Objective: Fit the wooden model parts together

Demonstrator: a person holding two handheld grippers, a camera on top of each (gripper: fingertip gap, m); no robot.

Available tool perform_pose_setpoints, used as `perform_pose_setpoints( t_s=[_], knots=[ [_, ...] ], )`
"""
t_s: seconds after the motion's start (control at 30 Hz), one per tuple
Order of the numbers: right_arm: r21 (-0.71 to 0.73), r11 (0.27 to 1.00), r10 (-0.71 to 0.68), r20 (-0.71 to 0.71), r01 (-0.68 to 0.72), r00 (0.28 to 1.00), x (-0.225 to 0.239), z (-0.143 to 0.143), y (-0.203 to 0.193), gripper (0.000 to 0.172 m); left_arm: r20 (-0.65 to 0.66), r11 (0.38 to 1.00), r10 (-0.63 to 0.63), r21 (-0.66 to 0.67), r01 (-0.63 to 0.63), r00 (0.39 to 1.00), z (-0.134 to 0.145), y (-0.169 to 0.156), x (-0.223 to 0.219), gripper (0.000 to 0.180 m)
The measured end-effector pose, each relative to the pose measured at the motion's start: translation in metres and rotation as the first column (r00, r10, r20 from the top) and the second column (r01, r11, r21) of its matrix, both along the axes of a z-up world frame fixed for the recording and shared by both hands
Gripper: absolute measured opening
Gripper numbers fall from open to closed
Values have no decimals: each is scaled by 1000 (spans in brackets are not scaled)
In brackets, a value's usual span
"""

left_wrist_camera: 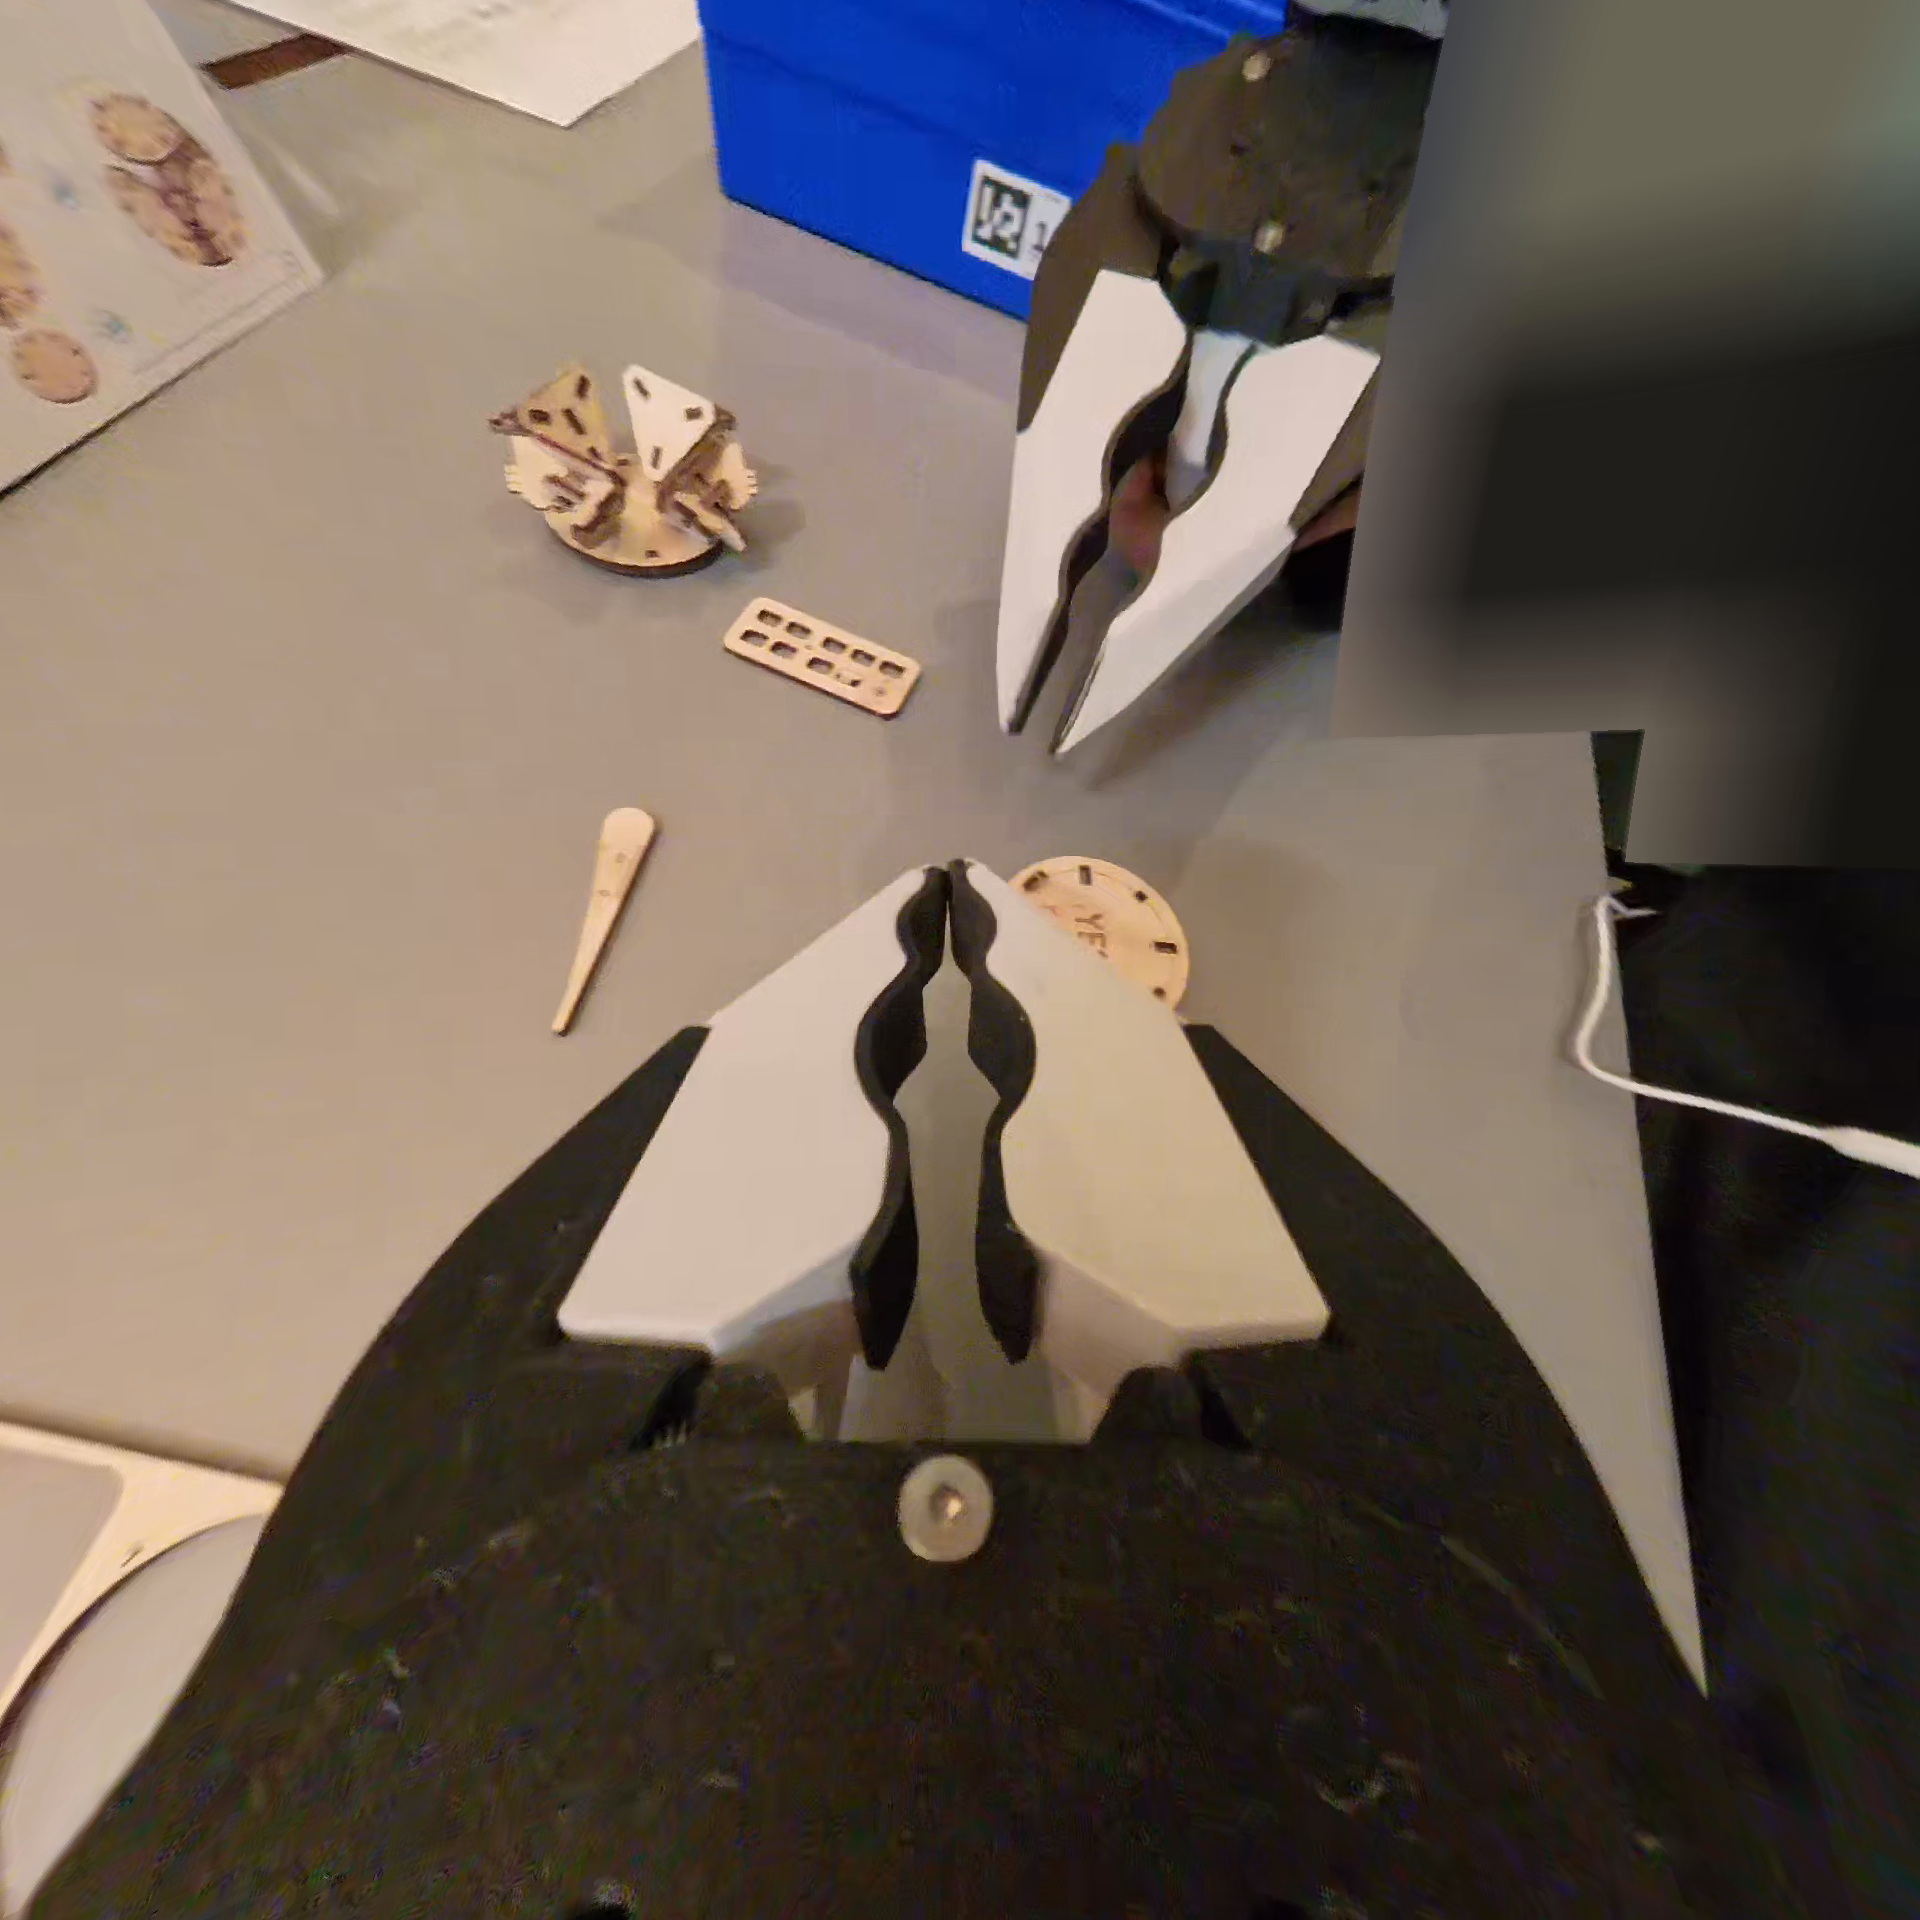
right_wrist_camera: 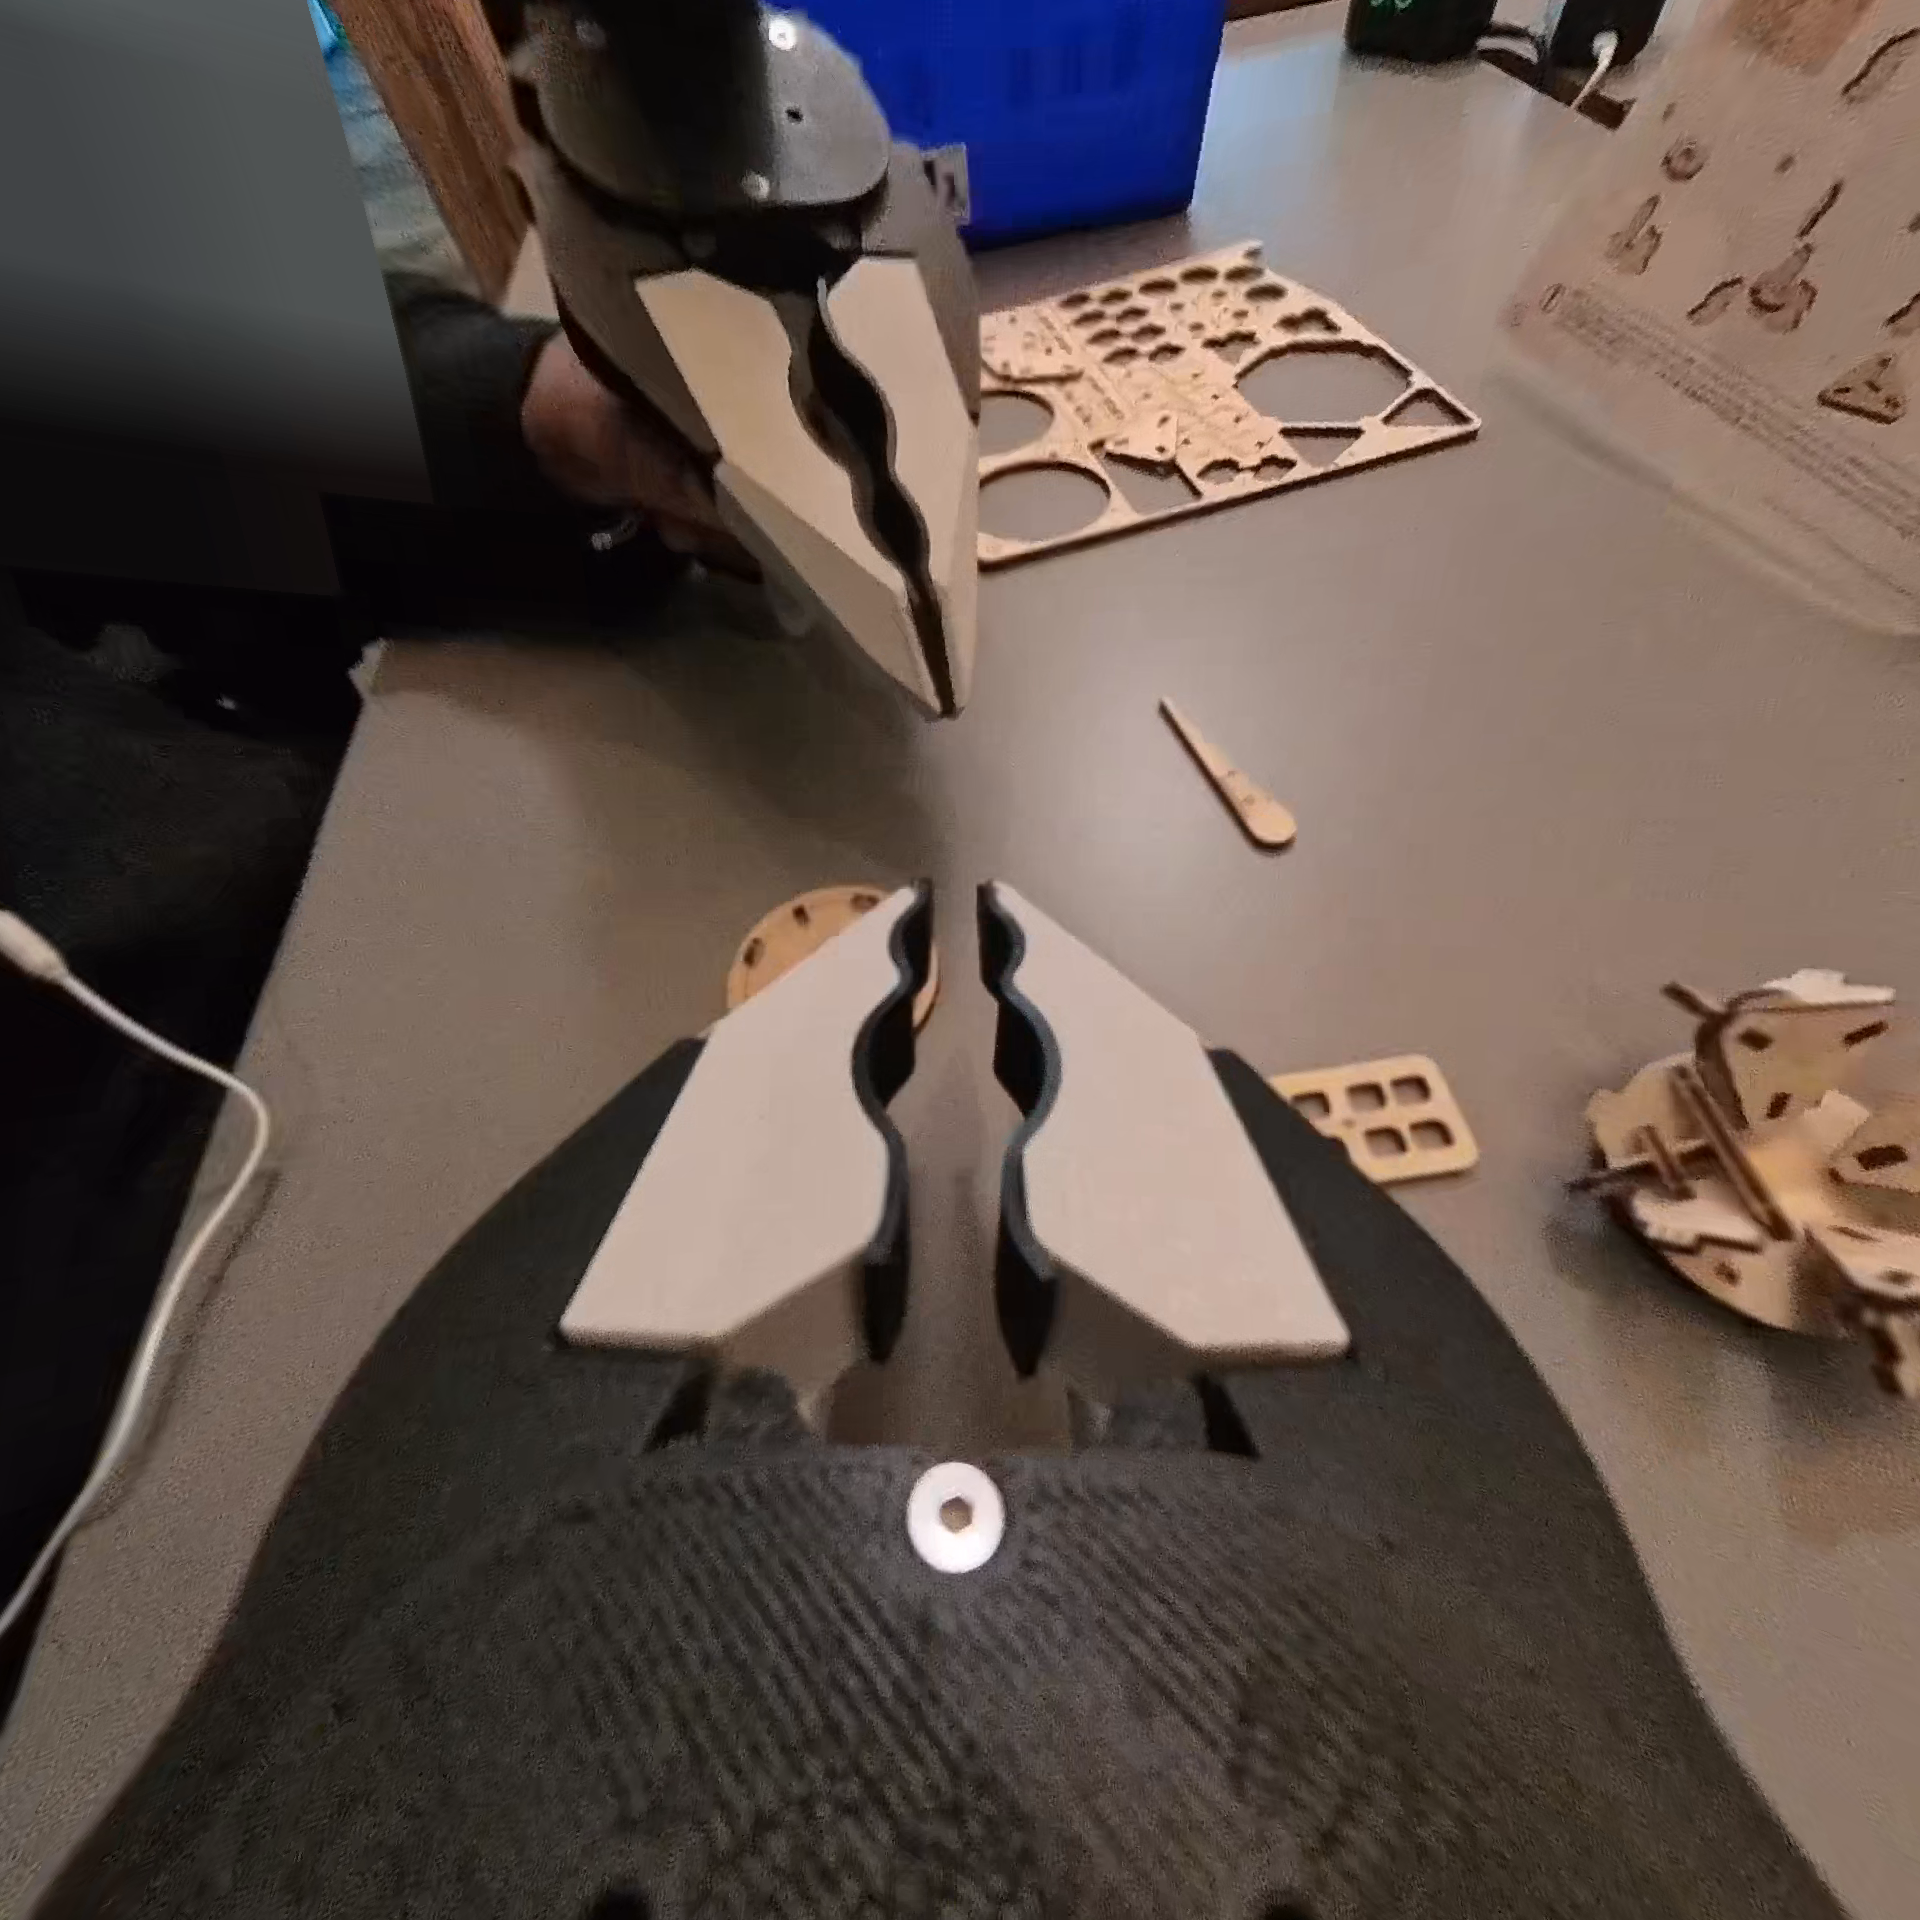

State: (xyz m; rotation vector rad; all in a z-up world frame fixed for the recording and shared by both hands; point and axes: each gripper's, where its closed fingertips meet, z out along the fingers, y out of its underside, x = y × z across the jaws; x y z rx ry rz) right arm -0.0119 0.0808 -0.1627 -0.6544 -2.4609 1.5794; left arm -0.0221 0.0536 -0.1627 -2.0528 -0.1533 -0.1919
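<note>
On the grey counter (left_wrist_camera: 260, 935): small wooden parts are spread, placed below relative to the round wooden disc (left_wrist_camera: 1127, 930).
Hidden part of disc: in both wrist views much of the disc is covered by that view's own gripper, and its engraving is cut off.
Left gripper (left_wrist_camera: 951, 868): clenched, with the black pads meeting at the tips and nothing seen between them; it is held just beside the disc.
Right gripper (right_wrist_camera: 954, 891): released, with a narrow gap left between the tips and only bare counter seen through it; the disc (right_wrist_camera: 800, 940) lies partly under its left finger, and contact cannot be judged.
Tapered stick (left_wrist_camera: 608, 914): lying flat on the far side of the left gripper from the disc, well apart from it.
Slotted plate (left_wrist_camera: 821, 670): lying beyond the disc; in the right wrist view it (right_wrist_camera: 1387, 1127) is partly covered by the gripper body.
Assembled wooden model (left_wrist_camera: 623, 478): farther from the disc than the plate; blurred and cut by the picture edge in the right wrist view (right_wrist_camera: 1766, 1164).
Blue box (left_wrist_camera: 883, 135): farthest from the disc, cropped at the top.
Seen only in the right wrist view: a punched-out wooden sheet (right_wrist_camera: 1195, 416) beyond the disc, and a hand (right_wrist_camera: 613, 436) behind the left gripper.
Blurred patches: what lies behind them cannot be made out.
</note>
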Motion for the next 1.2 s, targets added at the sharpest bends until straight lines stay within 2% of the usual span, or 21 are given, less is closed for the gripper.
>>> perform_pose_setpoints(
  t_s=[0.13, 0.4, 0.53, 0.73, 0.87, 1.0, 1.1, 1.2],
  knots=[
    [94, 995, 31, -78, -23, 996, 11, -10, -3, 0, 49, 996, -84, -26, 85, 995, -11, 7, 14, 0],
    [160, 985, 74, -6, -72, 997, 14, -25, -8, 0, 82, 989, -132, -54, 136, 988, -15, 7, 28, 0],
    [149, 988, 48, -14, -46, 999, 10, -23, -8, 0, 61, 986, -134, -88, 139, 989, -20, 2, 31, 0],
    [223, 973, 69, -18, -63, 997, 14, -33, -12, 0, 39, 989, -101, -102, 104, 994, -21, -2, 28, 0],
    [217, 975, 43, -20, -38, 999, 10, -32, -10, 0, 33, 986, -87, -140, 91, 996, -26, -4, 28, 0],
    [230, 971, 63, -10, -59, 998, 14, -35, -13, 0, 12, 991, -58, -120, 59, 998, -22, -4, 25, 0],
    [224, 974, 48, -4, -46, 999, 13, -35, -13, 0, 63, 993, -48, -104, 55, 997, -22, -4, 26, 0],
    [146, 988, 55, 15, -57, 998, 13, -25, -12, 4, 106, 996, -64, -55, 70, 992, -15, -2, 30, 0]
  ],
)
